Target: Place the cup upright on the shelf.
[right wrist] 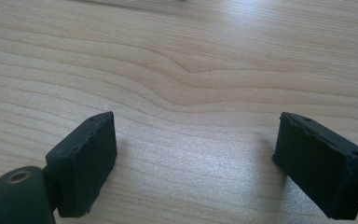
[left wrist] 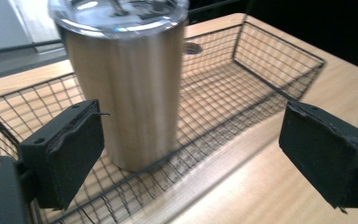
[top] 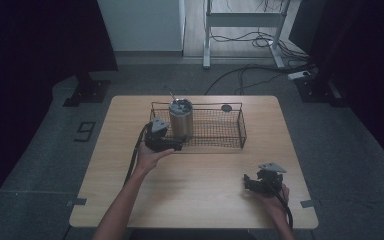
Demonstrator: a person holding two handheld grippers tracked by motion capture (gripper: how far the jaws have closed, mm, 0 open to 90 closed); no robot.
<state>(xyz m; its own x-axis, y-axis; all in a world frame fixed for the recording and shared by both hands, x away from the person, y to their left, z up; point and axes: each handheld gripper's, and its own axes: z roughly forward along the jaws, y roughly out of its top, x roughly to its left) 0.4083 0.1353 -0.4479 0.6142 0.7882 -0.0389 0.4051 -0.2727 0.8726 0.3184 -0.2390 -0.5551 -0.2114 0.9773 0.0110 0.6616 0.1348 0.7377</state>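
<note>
We hold the left gripper (left wrist: 191, 158) open, clear of the steel tumbler (left wrist: 121, 88) at the wire basket's (top: 241, 131) nine-o'clock end; the right gripper (right wrist: 196, 163) rests open, idle.

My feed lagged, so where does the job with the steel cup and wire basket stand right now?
Done: the steel cup stands upright inside the wire basket, at its left end. In hand: the left hand-held gripper sits at the basket's near edge, jaws apart, not touching the cup. Left: hard to tell; the right hand-held gripper rests open over bare table.
</note>
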